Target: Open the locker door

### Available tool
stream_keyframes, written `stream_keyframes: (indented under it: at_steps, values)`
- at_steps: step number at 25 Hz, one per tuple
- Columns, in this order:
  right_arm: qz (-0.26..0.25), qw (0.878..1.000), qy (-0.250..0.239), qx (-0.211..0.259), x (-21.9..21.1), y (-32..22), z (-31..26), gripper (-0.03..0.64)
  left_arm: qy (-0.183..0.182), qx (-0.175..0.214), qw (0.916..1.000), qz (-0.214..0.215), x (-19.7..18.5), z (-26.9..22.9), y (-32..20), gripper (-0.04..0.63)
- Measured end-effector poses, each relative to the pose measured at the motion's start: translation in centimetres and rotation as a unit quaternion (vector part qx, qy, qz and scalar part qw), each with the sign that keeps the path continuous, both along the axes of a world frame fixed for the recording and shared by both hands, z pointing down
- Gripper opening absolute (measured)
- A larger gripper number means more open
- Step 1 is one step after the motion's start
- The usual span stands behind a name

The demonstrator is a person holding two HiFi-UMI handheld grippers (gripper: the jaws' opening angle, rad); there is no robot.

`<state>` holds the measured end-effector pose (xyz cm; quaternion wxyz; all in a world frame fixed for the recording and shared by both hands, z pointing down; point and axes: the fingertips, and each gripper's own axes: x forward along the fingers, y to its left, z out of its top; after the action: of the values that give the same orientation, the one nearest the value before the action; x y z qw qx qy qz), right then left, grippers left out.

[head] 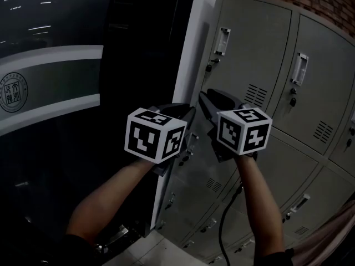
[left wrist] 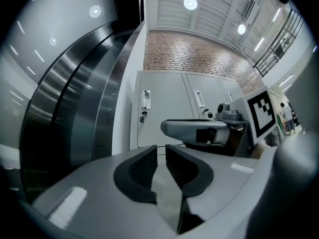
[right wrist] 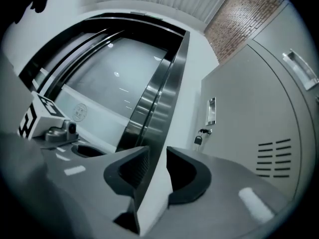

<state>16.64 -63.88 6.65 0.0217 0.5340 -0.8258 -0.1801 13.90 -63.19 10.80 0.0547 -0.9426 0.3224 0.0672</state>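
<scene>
Left gripper [left wrist: 160, 152]: jaws a narrow gap apart, nothing between the pads. Right gripper [right wrist: 158, 154]: a slightly wider gap, also holding nothing.

Locker door [right wrist: 244, 113]: grey, closed, ahead of the right jaws and off to their right, well apart from them. Its handle [right wrist: 212, 111] sits near the door's left edge with a small padlock [right wrist: 198, 139] hanging just below. From the left gripper view the same door lies straight beyond the jaw tips, its lower part hidden behind the right gripper's body.

A steel frame [right wrist: 159, 98] runs up directly beyond the right jaws' gap; dark glass panel [right wrist: 104, 83] to their left.

Head view is dim. The marker cubes cover most of both grippers, and the left jaw tips are hard to make out against the dark frame. Lower lockers [head: 288, 204] are cut off at the picture edge. I cannot tell whether the padlock is fastened.
</scene>
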Motion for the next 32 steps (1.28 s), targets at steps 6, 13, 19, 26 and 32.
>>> stream_keyframes:
  at_steps: [6, 13, 19, 26, 32]
  values:
    - [0.016, 1.0, -0.001, 0.003, -0.2, -4.4, -5.7, 0.115, -0.006, 0.01, 0.999, 0.044, -0.4, -1.9, -1.9, 0.069]
    - [0.049, 0.998, -0.035, 0.0, 1.0, -8.2, -10.8, 0.169, -0.009, 0.033, 0.9957, 0.086, -0.2, -3.9, -2.6, 0.072]
    - [0.107, 0.994, -0.03, -0.003, 2.4, -11.2, -14.1, 0.195, 0.003, 0.049, 0.9914, 0.121, -0.1, -5.1, -2.5, 0.072]
    - [0.17, 0.984, -0.055, -0.026, 4.6, -15.1, -15.2, 0.249, 0.021, 0.044, 0.9876, 0.149, -0.6, -5.4, -3.2, 0.072]
    - [0.203, 0.976, -0.076, -0.026, 5.1, -16.4, -16.0, 0.264, 0.031, 0.048, 0.9864, 0.154, -1.1, -5.6, -3.6, 0.072]
